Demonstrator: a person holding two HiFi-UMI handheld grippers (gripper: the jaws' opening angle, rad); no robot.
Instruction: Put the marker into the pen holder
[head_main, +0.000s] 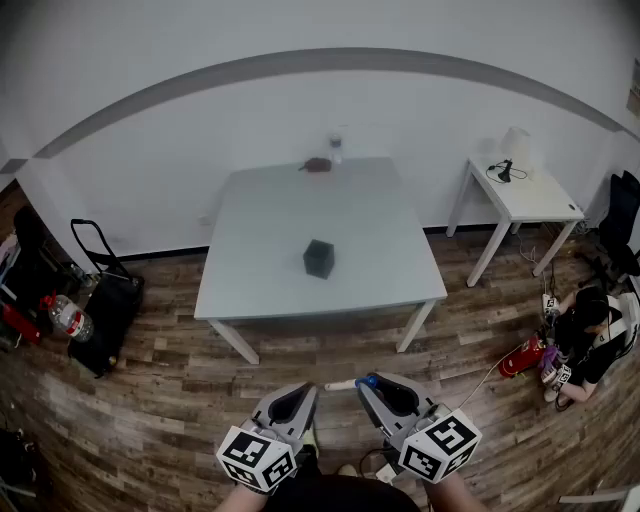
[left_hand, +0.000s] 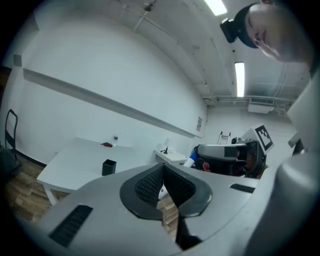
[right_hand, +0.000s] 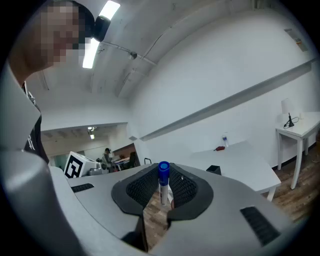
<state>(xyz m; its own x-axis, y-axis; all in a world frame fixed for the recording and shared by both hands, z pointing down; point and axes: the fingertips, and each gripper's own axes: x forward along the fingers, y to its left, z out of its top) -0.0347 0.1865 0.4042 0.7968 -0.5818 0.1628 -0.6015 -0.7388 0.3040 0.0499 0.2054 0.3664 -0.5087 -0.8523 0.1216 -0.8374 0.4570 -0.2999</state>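
Note:
The black square pen holder (head_main: 318, 258) stands near the middle of the grey table (head_main: 260, 270), well ahead of both grippers. It also shows as a small dark box, the pen holder (left_hand: 108, 167) in the left gripper view and the pen holder (right_hand: 213, 169) in the right gripper view. My right gripper (head_main: 368, 385) is shut on a white marker (right_hand: 163, 186) with a blue cap, which stands upright between the pads. The marker (head_main: 347, 384) sticks out to the left in the head view. My left gripper (head_main: 303, 392) hangs beside it over the wooden floor, shut with nothing in it.
A small bottle (head_main: 335, 150) and a reddish-brown object (head_main: 318, 165) sit at the table's far edge. A white side table (head_main: 520, 195) stands at the right. A person (head_main: 590, 330) sits on the floor at right near a red object (head_main: 520, 358). Black bags (head_main: 105, 300) stand at left.

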